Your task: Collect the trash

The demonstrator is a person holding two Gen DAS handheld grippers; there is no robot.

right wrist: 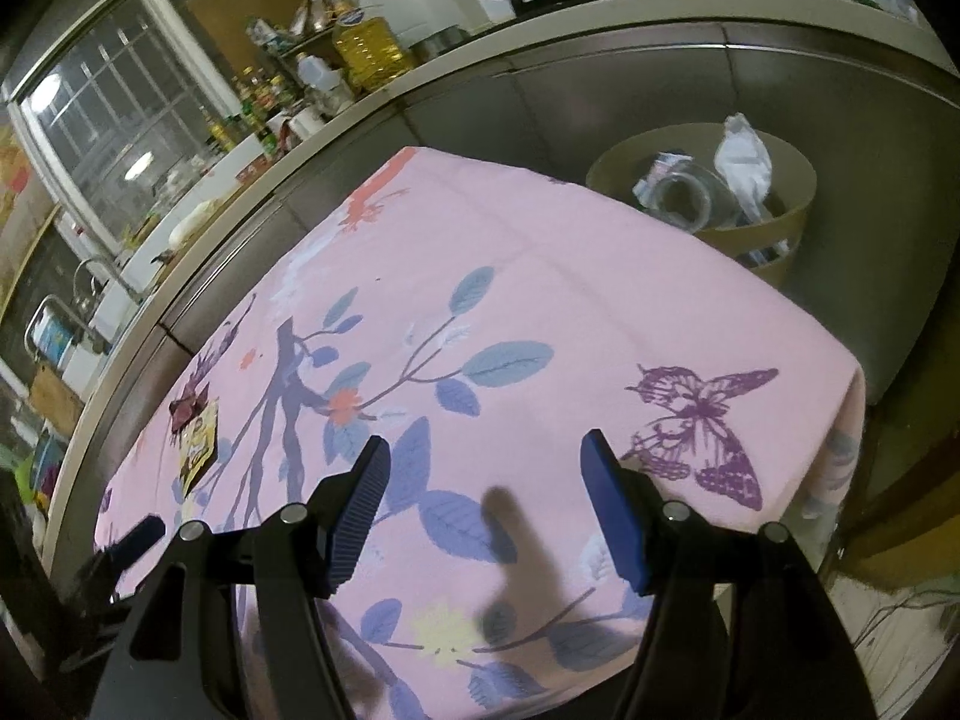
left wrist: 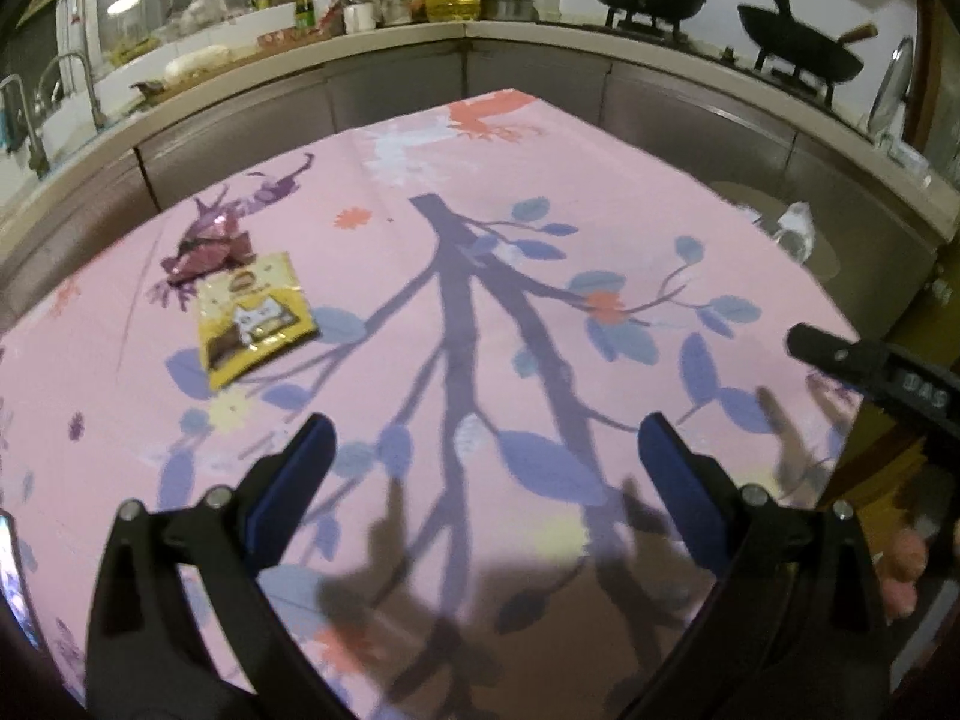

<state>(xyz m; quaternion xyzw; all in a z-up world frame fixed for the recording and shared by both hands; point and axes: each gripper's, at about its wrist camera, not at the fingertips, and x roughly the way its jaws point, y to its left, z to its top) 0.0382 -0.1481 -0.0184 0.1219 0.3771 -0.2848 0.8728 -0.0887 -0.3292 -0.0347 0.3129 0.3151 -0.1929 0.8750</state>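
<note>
Presently, items on the pink cloth (left wrist: pixel 540 180): one yellow packet (left wrist: pixel 255 318) and one purple wrapper (left wrist: pixel 204 252), touching each other, left of centre in the left view. Bin (right wrist: pixel 702 198), upper right of the right view, beyond the cloth's far corner, already holds scraps. Step in hand, we judge: between pickups, two pieces left. Next we need to reach one gripper to the packet and close on an edge. Left gripper (left wrist: pixel 486 438): spread wide, empty, above the cloth. Right gripper (right wrist: pixel 486 468): likewise spread, empty, touching nothing.
</note>
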